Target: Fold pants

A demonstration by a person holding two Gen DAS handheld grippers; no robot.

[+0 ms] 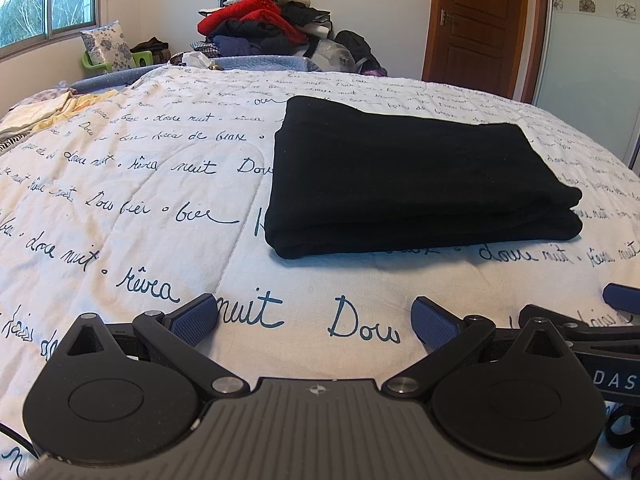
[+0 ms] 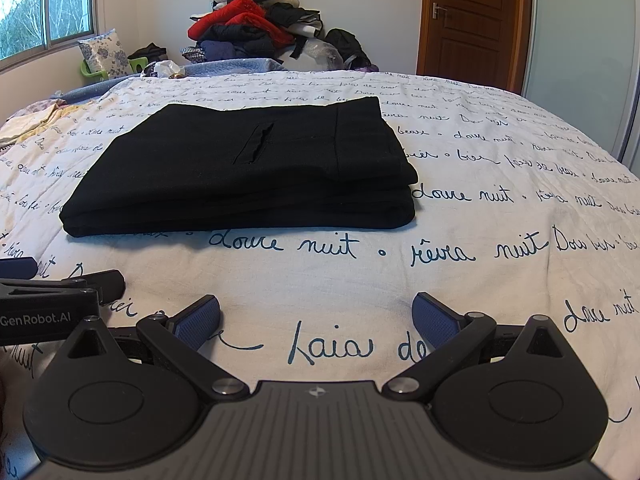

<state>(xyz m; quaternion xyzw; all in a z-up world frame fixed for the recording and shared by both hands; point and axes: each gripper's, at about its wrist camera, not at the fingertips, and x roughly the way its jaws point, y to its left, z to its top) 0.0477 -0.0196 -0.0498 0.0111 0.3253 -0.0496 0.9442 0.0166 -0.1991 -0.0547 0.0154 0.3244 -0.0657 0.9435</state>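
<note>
Bedspread point(image 1: 160, 208): we are seeing a white quilt with dark blue handwriting spreading beneath both grippers and carrying everything ahead of them.
Clothes pile point(image 1: 264, 20): a heap of red, black and dark blue garments is sitting far beyond the grippers, at the bed's far edge against the wall.
Door point(image 2: 472, 20): a brown wooden door is standing closed, far ahead and to the right of both grippers.
Pants point(image 2: 248, 168): we are looking at black pants lying folded into a flat stacked rectangle on the quilt, ahead and to the left of the right gripper point(image 2: 316, 322), ahead and to the right of the left gripper point(image 1: 314, 320); a slit pocket is showing on the top layer.
Left gripper: we are holding it spread wide, blue pads point(image 1: 196, 316) apart, gripping nothing, short of the pants.
Right gripper: we are holding it equally spread, empty, just beside the left one, apart from the pants.
</note>
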